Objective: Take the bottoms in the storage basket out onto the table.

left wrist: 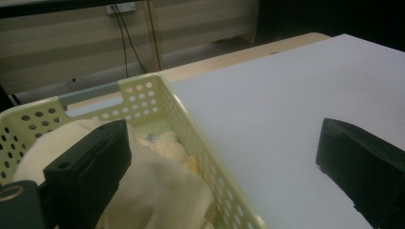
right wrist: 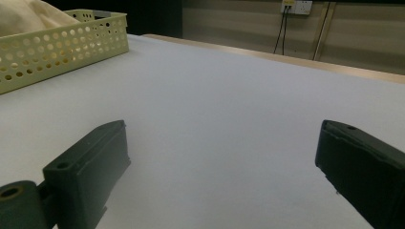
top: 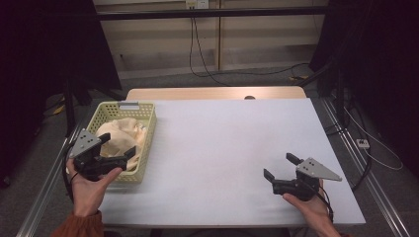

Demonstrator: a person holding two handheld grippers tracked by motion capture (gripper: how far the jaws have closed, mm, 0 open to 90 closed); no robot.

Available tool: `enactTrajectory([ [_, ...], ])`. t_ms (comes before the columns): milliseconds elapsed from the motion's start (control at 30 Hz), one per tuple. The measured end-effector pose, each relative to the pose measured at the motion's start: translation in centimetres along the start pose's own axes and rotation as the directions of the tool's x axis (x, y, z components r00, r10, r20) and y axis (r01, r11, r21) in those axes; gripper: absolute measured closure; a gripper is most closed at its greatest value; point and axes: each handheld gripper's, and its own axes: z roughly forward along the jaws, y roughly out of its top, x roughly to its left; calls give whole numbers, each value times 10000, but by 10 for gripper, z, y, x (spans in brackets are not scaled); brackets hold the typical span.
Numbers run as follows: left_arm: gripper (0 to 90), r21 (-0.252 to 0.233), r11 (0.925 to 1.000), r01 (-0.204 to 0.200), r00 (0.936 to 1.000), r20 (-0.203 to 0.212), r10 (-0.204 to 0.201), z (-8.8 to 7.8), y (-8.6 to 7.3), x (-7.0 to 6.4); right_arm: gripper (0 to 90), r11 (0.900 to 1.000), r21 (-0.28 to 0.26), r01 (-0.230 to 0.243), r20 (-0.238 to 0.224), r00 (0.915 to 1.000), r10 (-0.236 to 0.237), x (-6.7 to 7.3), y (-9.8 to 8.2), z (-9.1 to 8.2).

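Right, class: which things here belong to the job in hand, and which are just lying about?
Part of the job:
- cream cloth, bundled in the basket
- yellow basket, at the table's left edge
- left claw, open over the basket
- right claw, open above the bare table

Just lying about:
- white table
- black cables on the floor behind

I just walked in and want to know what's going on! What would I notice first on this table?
A pale yellow perforated basket sits at the table's left edge, heaped with cream cloth. The left gripper hovers open over it, one of its fingers above the cloth. The right gripper waits open over the bare white table on the right.
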Motion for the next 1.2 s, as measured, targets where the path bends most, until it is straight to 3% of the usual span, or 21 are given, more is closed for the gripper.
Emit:
enactTrajectory([
  [300, 48, -27, 10000, 15, 9991, -422, -17, -5, 12, 14, 39, 10000, 15, 14, -92, 10000, -14, 0, 0, 2],
  [467, 76, 136, 9981, 604, 9975, -381, -599, -3, 15, 23, 39, 10000, 12, 21, -91, 10000, -21, 0, 0, 1],
  [567, 67, 137, 9983, 571, 9961, -675, -560, -1, 15, 27, 39, 10000, 71, 59, -127, 9999, -58, 0, 0, 2],
  [767, 59, 340, 9957, 866, 9933, -792, -837, 4, 15, 38, 39, 9999, 145, 64, -141, 9999, -62, 1, 0, 2],
  [867, 65, 207, 9934, 1126, 9931, -352, -1118, 6, 19, 39, 40, 9998, 157, 78, -132, 9999, -76, 0, 0, 2],
  [1067, 66, 422, 9990, 175, 9942, -1067, -130, 15, 34, 31, 41, 9999, 150, 37, -164, 9999, -34, 1, 0, 3],
  [1200, 76, 997, 9948, 203, 9943, -1062, -96, 24, 34, 35, 41, 9998, 192, 49, -182, 9998, -45, 1, 0, 4],
])
